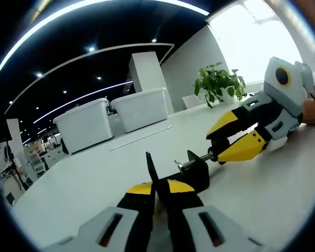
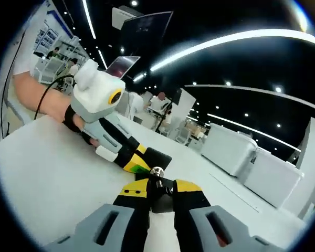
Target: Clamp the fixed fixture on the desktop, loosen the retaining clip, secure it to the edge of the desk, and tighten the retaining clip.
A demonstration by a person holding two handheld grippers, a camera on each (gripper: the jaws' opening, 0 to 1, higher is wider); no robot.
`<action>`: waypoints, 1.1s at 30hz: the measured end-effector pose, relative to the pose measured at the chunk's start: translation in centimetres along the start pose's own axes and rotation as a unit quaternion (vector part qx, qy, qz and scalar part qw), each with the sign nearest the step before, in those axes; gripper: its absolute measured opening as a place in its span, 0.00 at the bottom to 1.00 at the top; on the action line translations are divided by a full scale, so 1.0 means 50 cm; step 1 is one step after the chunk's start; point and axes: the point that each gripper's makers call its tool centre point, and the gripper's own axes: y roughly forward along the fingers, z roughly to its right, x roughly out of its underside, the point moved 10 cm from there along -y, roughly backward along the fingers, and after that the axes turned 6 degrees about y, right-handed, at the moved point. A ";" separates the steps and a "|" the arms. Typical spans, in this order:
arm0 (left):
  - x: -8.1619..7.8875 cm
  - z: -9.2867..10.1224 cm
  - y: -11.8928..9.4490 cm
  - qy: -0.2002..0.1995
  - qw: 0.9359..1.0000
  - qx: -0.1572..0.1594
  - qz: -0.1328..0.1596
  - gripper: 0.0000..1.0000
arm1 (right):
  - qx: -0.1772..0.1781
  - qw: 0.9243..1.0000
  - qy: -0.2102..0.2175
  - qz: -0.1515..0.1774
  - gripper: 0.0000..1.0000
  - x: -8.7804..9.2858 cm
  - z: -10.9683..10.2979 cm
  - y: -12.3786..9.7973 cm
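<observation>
Both cameras sit low and close over the white desk (image 1: 84, 184), facing each other across the black clamp (image 1: 191, 176). Each sees the other gripper: at 2 o'clock, and at 10 o'clock.

white bins (image 1: 115, 118), potted plant (image 1: 219, 84) (leafy)

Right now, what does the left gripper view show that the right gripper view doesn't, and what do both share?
Left gripper view alone: a potted plant by a bright window, and the clamp's screw shaft running toward the right tool, whose jaws close on its end.

Right gripper view alone: a dark monitor overhead and a person's forearm behind the left tool.

Both: the white desk, white storage bins, ceiling light strips, and the black fixture gripped between the two tools.
</observation>
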 end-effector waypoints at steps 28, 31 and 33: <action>0.002 -0.002 0.000 0.003 1.000 0.000 -0.002 0.08 | -0.043 0.948 0.314 -0.042 0.22 0.029 0.041 -0.001; 0.002 -0.002 -0.001 0.004 1.000 0.000 -0.001 0.08 | -0.039 0.955 0.290 -0.036 0.22 0.027 0.036 -0.003; 0.003 -0.001 -0.001 0.004 1.000 0.000 -0.001 0.08 | -0.034 0.965 0.258 -0.032 0.22 0.025 0.033 -0.003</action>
